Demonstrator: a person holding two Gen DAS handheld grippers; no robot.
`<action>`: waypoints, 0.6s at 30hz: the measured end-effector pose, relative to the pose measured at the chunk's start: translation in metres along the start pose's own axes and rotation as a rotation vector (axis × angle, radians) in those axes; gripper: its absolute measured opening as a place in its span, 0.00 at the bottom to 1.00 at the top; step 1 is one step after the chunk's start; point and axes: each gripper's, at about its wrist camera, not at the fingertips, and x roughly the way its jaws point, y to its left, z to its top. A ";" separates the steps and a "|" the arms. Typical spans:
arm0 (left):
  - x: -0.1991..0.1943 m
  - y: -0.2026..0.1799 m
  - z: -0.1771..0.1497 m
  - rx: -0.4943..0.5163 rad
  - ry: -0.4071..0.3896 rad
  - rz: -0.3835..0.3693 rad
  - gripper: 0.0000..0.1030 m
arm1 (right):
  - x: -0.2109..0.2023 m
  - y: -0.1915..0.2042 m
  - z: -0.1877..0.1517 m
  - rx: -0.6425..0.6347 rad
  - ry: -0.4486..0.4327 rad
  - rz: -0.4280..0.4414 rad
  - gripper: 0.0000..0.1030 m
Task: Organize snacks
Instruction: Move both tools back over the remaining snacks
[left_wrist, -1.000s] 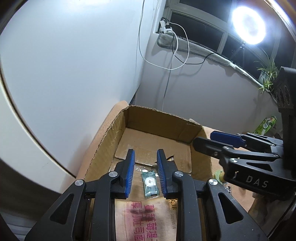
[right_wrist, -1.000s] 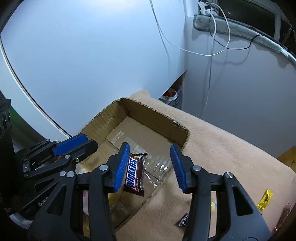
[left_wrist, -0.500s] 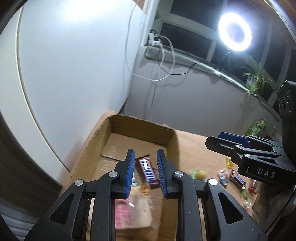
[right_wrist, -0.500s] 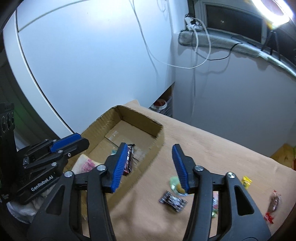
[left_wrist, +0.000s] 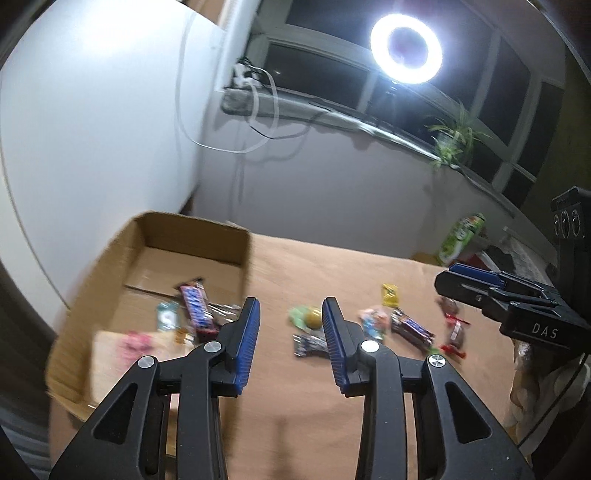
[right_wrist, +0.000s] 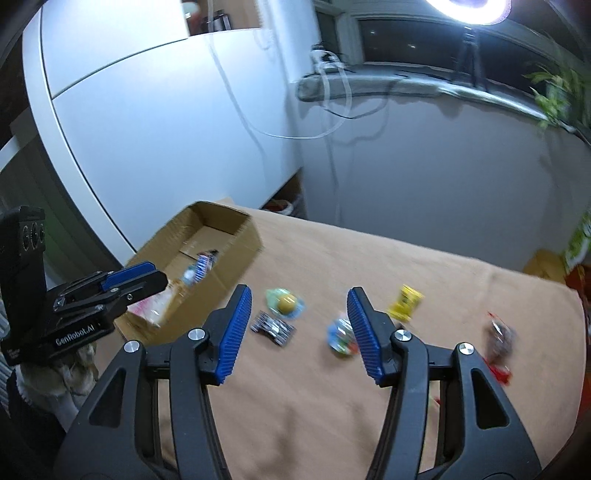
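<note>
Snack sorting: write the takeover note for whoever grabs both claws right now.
Left claw: jaws opening, nothing between them.
Right claw: jaws opening, nothing between them.
Cardboard box sits at the table's left end. Inside: a Snickers bar, a small green packet and a pink-printed bag.
Still loose on the tan cloth: green-wrapped round sweet, dark bar, blue packet, yellow packet, red-ended candy. The left view shows another dark bar.
Left to do: move the loose snacks into the box.
</note>
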 end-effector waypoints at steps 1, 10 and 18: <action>0.002 -0.005 -0.003 0.007 0.007 -0.010 0.32 | -0.004 -0.007 -0.005 0.008 -0.001 -0.011 0.62; 0.029 -0.051 -0.019 0.064 0.064 -0.078 0.43 | -0.032 -0.080 -0.057 0.094 0.027 -0.149 0.73; 0.058 -0.078 -0.033 0.115 0.112 -0.102 0.48 | -0.035 -0.120 -0.092 0.149 0.068 -0.208 0.76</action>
